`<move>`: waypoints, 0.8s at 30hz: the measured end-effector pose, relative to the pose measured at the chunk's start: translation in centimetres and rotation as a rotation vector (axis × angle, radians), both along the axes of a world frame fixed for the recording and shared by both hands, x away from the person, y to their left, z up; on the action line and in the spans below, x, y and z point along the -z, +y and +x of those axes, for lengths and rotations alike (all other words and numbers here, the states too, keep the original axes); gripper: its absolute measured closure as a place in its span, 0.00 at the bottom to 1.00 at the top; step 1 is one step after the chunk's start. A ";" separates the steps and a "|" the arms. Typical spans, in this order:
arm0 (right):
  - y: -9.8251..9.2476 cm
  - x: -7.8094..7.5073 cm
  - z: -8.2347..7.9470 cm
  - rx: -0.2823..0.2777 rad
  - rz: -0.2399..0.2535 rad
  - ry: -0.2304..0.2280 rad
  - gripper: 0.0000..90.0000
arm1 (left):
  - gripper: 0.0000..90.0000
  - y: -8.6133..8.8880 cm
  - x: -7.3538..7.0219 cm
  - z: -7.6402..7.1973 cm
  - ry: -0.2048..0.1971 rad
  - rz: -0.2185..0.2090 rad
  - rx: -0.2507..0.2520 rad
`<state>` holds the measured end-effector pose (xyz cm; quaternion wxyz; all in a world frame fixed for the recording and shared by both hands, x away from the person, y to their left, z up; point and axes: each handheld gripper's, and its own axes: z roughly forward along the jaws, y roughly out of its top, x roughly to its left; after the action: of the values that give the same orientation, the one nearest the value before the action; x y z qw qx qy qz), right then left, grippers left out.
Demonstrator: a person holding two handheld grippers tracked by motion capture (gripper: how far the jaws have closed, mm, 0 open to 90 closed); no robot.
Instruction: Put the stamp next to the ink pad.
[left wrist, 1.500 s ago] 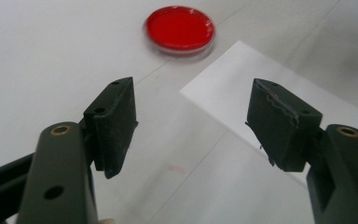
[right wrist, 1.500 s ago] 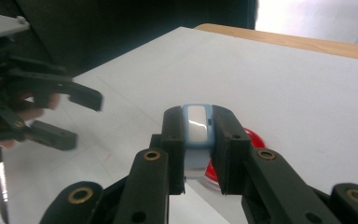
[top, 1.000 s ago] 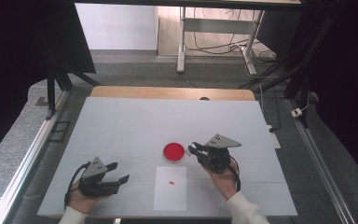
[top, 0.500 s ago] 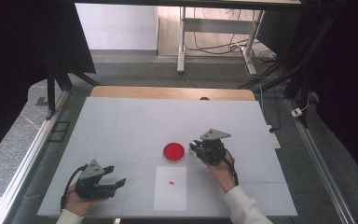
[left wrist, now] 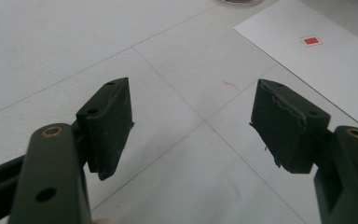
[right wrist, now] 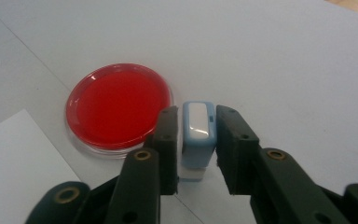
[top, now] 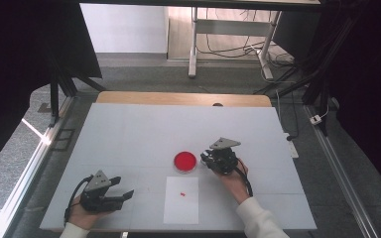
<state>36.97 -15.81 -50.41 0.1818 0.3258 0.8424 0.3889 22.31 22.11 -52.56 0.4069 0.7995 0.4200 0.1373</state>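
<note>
L gripper [top: 121, 196] sits low at the near-left of the counter [top: 144, 129], jaws wide apart w/ nothing between them; in the left gripper view just bare counter shows in the gap. Right of it lies the white paper sheet [top: 181, 199], flat, w/ a small red stamp mark [top: 182, 194] on it, well apart from both grippers. Beyond the sheet's far edge sits the red ink pad [top: 185, 161], a round dish. Just right of the dish, R gripper [top: 207, 159] has the small blue stamp [right wrist: 197, 135] upright between its jaws, base on the counter, just beside the dish rim. Jaws have just been opening; slight gaps show at the pads, so grip looks released.
</note>
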 end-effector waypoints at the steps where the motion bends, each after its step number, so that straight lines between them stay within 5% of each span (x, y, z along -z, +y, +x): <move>1: 0.0 0.0 0.0 0.002 0.002 0.003 0.74 | 0.32 0.0 0.0 0.0 0.000 0.001 -0.001; 12: -1.4 -0.8 -0.4 0.012 0.087 -0.021 0.49 | 0.32 0.1 0.0 0.0 -0.002 0.002 -0.005; 24: -8.1 -1.7 -5.5 -0.049 0.140 -0.095 0.45 | 0.32 -0.1 0.1 0.2 -0.019 0.006 0.001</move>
<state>31.51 -23.89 -48.67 0.1887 0.2983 0.8112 0.4662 22.47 22.02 -52.61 0.4084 0.7997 0.4152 0.1460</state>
